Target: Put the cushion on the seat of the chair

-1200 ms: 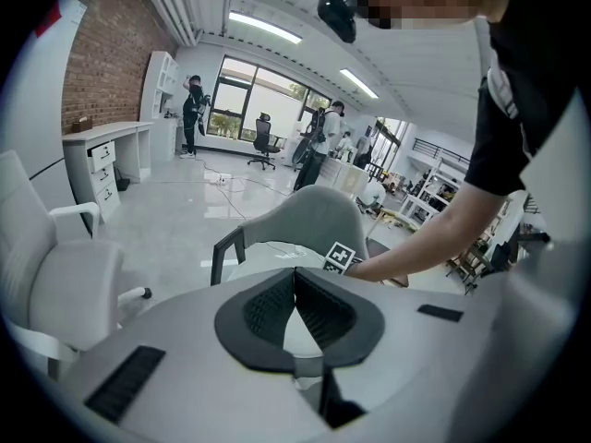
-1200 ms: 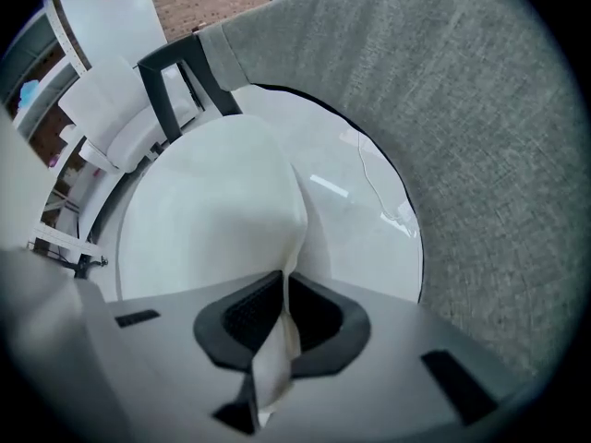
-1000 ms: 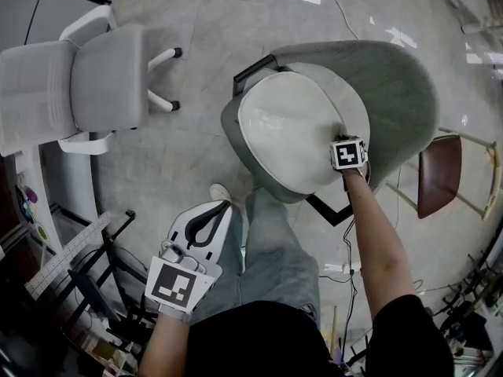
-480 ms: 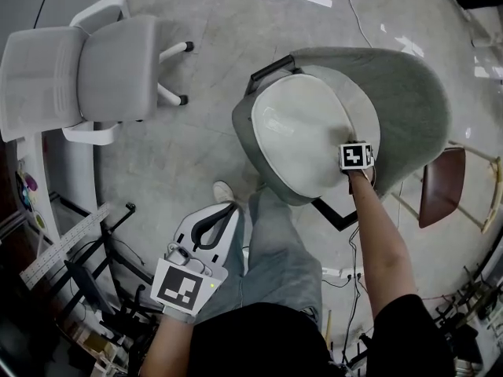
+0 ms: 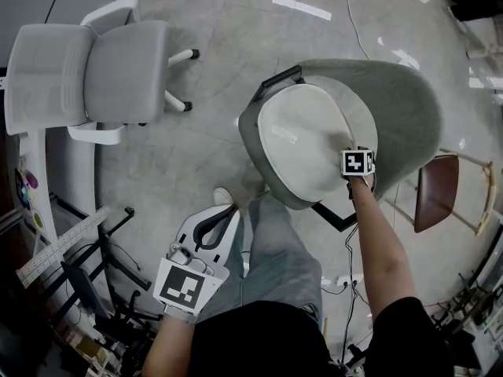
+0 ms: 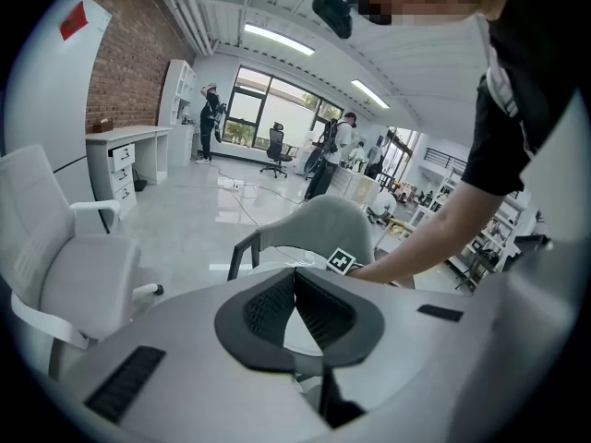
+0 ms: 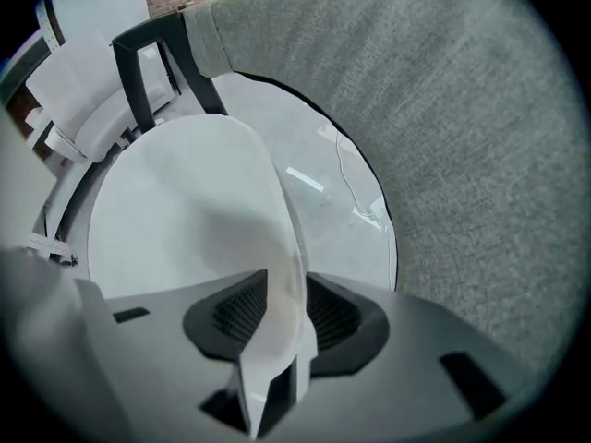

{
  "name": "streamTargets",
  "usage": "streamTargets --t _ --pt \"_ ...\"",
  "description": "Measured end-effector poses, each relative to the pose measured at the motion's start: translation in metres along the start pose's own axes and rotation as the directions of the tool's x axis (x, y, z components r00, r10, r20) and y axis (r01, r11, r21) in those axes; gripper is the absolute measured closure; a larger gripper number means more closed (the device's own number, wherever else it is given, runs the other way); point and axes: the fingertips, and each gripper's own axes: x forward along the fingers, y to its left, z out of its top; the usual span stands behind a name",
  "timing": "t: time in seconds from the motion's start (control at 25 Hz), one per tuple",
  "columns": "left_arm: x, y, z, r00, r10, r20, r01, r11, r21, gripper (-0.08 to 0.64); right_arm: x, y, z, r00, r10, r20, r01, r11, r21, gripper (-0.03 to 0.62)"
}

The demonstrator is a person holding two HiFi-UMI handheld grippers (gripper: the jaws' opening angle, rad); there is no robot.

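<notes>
A round white cushion [image 5: 302, 136] lies on the seat of the grey-green shell chair [image 5: 401, 108]. My right gripper [image 5: 354, 154] points steeply down at the cushion's right rim, by the chair's back. In the right gripper view its jaws [image 7: 282, 312] have just been opening. A raised fold of the cushion [image 7: 175, 220] still stands between the pads, and the right pad is clear of it. My left gripper [image 5: 224, 209] hangs low beside the person's leg, away from the chair. Its fingertips meet in the left gripper view [image 6: 295, 275] with nothing held.
A grey office chair [image 5: 94, 73] stands at the upper left. A brown stool [image 5: 435, 193] is just right of the shell chair. Racks and cables crowd the lower left [image 5: 71, 273]. People [image 6: 323, 150] stand far off in the room.
The right gripper stays at the cushion's right rim, raised a little, and the cushion lies flatter in the seat. The whole head view has drifted. The left gripper has barely shifted.
</notes>
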Motion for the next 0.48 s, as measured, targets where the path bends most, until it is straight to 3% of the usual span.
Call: streamTargets --t 0.12,0.32,0.48 --pt "-0.012 0.006 0.004 1.0 0.013 0.027 -0.013 1.0 0.006 0.548 -0.013 0.011 0.009 1.0 0.004 0.016 -0.004 1.0 -0.01 0.459" --pt "-0.038 0.022 0.013 0.996 0.042 0.074 -0.042 0.999 0.001 0.548 -0.043 0.039 0.029 0.999 -0.002 0.051 0.005 0.998 -0.063 0.548" --pt "-0.063 0.033 0.016 0.991 0.07 0.112 -0.069 0.998 -0.014 0.548 -0.069 0.077 0.042 0.997 0.032 0.073 -0.024 0.994 -0.11 0.581"
